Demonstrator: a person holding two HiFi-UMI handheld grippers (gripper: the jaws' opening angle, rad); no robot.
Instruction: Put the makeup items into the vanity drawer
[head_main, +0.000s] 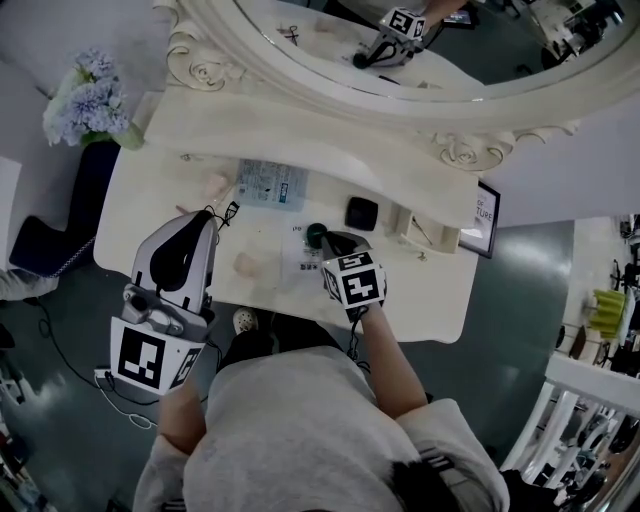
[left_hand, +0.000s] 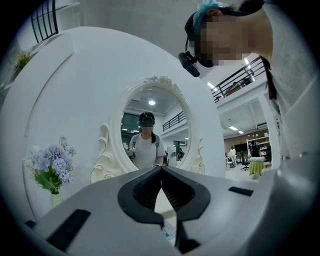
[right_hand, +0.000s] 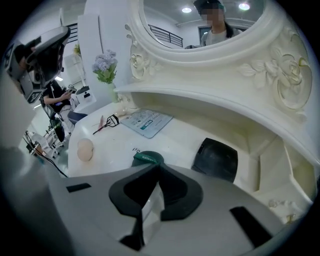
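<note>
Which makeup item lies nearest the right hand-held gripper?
The dark green round item, at its tips; the black compact, beige puff and eyelash curler lie farther off.

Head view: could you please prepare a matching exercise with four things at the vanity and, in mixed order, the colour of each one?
Things:
1. square compact
2. makeup sponge
3. flowers
4. round lid

Colours:
A. green
B. lilac-blue
C. black
D. beige

Right pairs: 1-C, 2-D, 3-B, 4-A.
</note>
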